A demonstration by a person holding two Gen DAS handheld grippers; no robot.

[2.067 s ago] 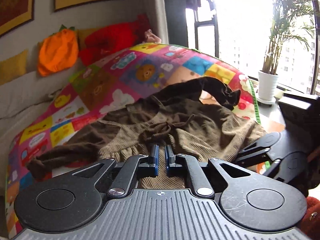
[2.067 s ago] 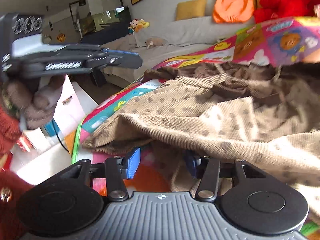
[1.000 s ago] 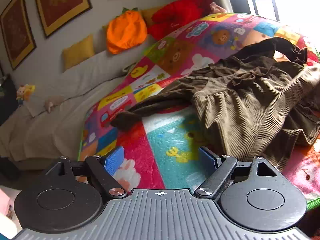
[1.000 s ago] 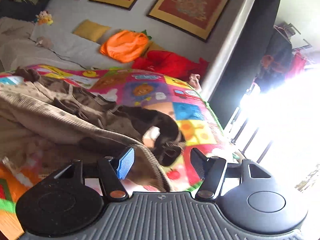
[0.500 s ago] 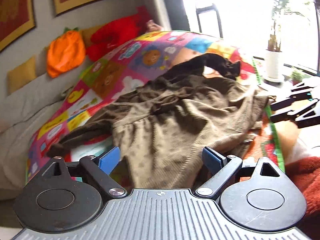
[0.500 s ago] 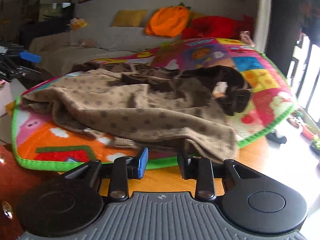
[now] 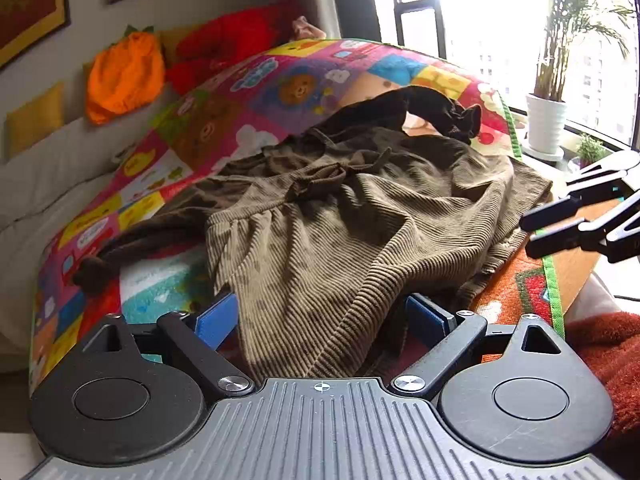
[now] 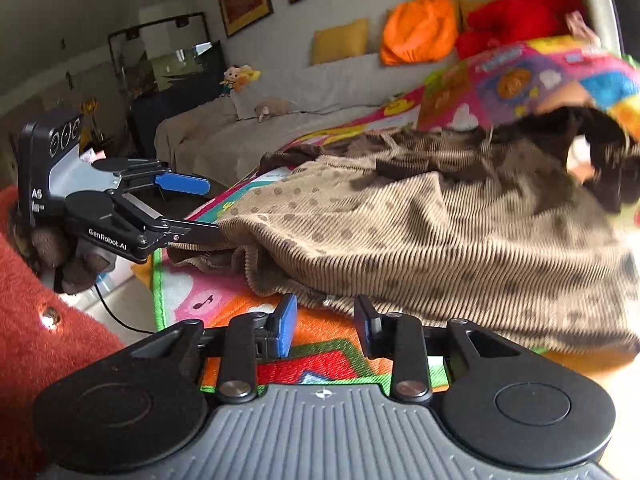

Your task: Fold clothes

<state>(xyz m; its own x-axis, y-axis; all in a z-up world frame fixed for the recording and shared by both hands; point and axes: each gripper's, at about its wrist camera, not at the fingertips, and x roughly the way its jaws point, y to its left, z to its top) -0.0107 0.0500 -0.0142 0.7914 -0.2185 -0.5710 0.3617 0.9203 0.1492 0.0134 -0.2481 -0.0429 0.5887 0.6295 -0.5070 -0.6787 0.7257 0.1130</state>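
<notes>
A brown ribbed dress with faint dots (image 7: pixel 344 216) lies crumpled on a colourful play mat (image 7: pixel 256 92); it also shows in the right wrist view (image 8: pixel 420 240). Its dark sleeves reach out at the left (image 7: pixel 100 268) and the far right (image 7: pixel 444 112). My left gripper (image 7: pixel 324 316) is open, with the near hem of the dress between its blue pads; in the right wrist view its lower finger (image 8: pixel 192 234) reaches the hem corner. My right gripper (image 8: pixel 324 326) is open and empty just in front of the hem, and shows at the right in the left wrist view (image 7: pixel 560 224).
The mat's green edge (image 8: pixel 158 296) lies over a wooden table (image 7: pixel 576 268). A grey sofa (image 8: pixel 248 136) behind carries an orange pumpkin cushion (image 7: pixel 124 76) and a red plush (image 7: pixel 236 44). A potted plant (image 7: pixel 546 120) stands by the bright window.
My left gripper has moved forward, so the dress hem now lies between its open pads. My right gripper has opened wider and swung left along the hem, close to the left gripper.
</notes>
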